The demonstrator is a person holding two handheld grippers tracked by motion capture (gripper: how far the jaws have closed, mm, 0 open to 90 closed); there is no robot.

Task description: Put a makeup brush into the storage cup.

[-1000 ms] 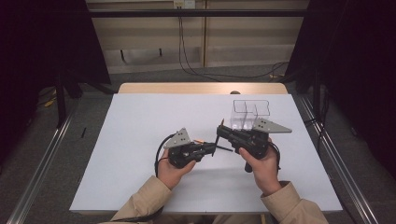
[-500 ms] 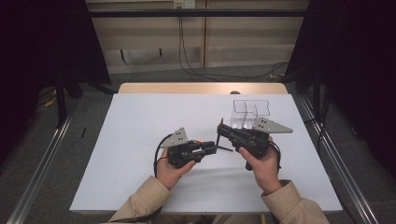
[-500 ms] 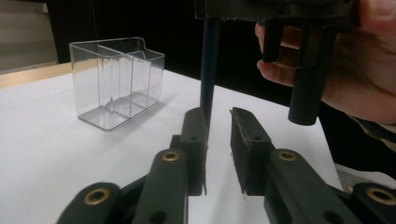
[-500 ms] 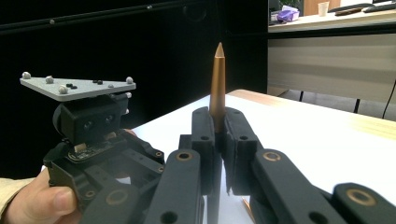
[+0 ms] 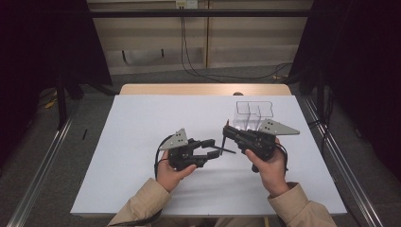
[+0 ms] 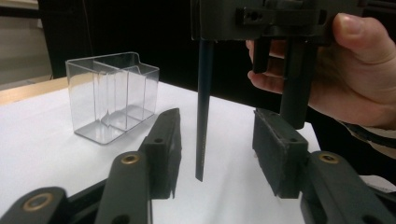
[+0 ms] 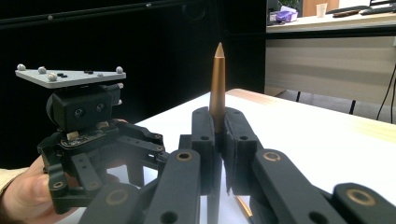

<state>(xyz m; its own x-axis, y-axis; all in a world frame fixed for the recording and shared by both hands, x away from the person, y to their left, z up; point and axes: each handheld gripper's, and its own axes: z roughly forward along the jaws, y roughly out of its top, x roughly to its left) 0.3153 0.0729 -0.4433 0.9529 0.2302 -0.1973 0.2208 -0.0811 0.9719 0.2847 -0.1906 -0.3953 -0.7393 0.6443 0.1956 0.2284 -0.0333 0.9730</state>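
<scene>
A thin dark pen (image 6: 201, 116) with a copper tip (image 7: 217, 74) stands nearly upright, and my right gripper (image 7: 218, 114) is shut on it. In the high view that right gripper (image 5: 227, 131) points left from the person's right hand, with the pen (image 5: 223, 144) crossing its tips. My left gripper (image 6: 219, 126) faces it and has just been opening. The pen's lower end hangs in the gap between its jaws, clear of both pads (image 6: 275, 149). In the high view the left gripper (image 5: 213, 148) sits just left of the pen.
A clear plastic container (image 5: 255, 112) with several compartments stands on the white table (image 5: 142, 123) behind the right gripper; it is also in the left gripper view (image 6: 112, 93). Dark floor and metal rails flank the table.
The left gripper's jaws have spread apart off the pen. Both hands have stayed where they were, and the right gripper still holds the pen.
</scene>
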